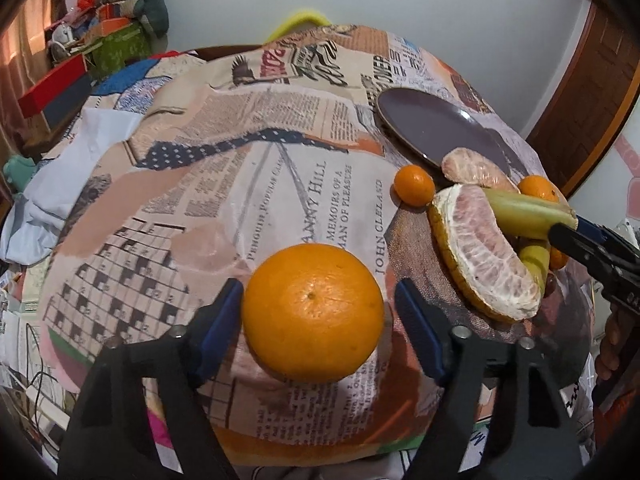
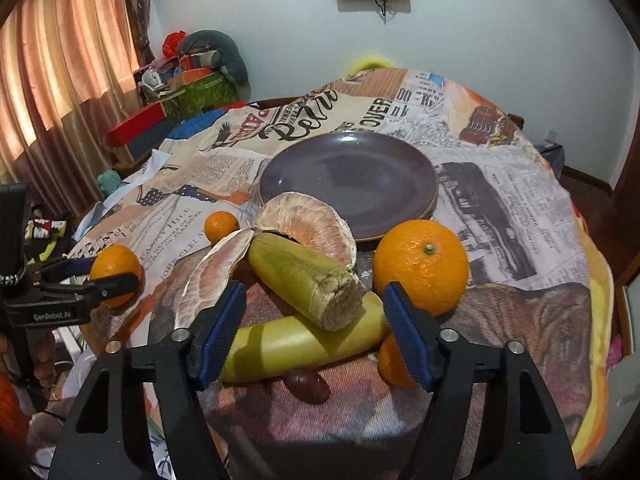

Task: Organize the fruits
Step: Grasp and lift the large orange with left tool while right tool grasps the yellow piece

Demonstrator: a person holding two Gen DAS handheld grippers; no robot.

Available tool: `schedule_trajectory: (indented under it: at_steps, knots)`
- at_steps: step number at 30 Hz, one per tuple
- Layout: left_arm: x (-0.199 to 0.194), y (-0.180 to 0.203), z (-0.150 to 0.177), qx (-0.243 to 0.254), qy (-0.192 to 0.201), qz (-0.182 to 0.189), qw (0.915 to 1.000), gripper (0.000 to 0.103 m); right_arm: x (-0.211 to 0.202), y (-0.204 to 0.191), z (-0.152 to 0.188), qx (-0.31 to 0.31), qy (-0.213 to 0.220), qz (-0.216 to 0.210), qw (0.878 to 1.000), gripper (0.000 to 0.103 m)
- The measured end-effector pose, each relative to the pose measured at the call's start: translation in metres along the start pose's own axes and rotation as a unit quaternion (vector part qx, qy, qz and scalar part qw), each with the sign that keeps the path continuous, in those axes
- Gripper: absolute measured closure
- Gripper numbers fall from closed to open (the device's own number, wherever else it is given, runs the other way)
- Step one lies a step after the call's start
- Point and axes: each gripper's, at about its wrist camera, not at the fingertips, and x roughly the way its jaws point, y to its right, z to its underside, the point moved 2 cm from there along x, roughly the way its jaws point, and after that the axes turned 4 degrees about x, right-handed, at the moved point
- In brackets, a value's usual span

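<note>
My left gripper (image 1: 318, 300) is open with its jaws on either side of a large orange (image 1: 313, 312) on the newspaper-print cloth; it also shows in the right wrist view (image 2: 116, 272). My right gripper (image 2: 312, 328) is open around two yellow-green sugarcane pieces (image 2: 304, 276), one lying across the other. Two peeled pomelo segments (image 2: 312, 220) lie just behind them. A second large orange (image 2: 421, 266) sits right of the cane. A small tangerine (image 2: 221, 226) lies left of the pomelo. An empty purple plate (image 2: 348, 180) stands behind the fruit.
Another small orange (image 2: 394, 362) sits behind my right gripper's right finger, and a dark grape (image 2: 308, 386) lies under the cane. A red box (image 2: 138, 126) and piled clutter (image 2: 192, 76) stand at the far left by the curtain. The cloth drops off at the right edge.
</note>
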Motion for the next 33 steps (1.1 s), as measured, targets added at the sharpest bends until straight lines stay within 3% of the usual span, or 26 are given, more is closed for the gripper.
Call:
schedule_trajectory:
  at_steps: [11,19,26,33]
  knots:
    - [0.01,-0.001,-0.004,0.003,0.001,-0.012,0.9999,0.038,0.021,-0.001,-0.003,0.01,-0.016,-0.023,1.0,0.046]
    - [0.007,0.005,-0.006,0.011,0.002,-0.017,0.9998,0.039,0.017,0.004,-0.004,0.024,-0.017,-0.047,0.998,0.059]
    - [-0.003,0.024,-0.013,0.031,0.017,0.001,0.9994,0.039,-0.004,-0.002,-0.006,0.032,0.011,-0.072,0.997,0.069]
    - [-0.02,0.038,-0.028,0.05,0.044,0.007,0.9977,0.039,-0.018,-0.007,-0.016,0.014,0.044,-0.05,0.998,0.07]
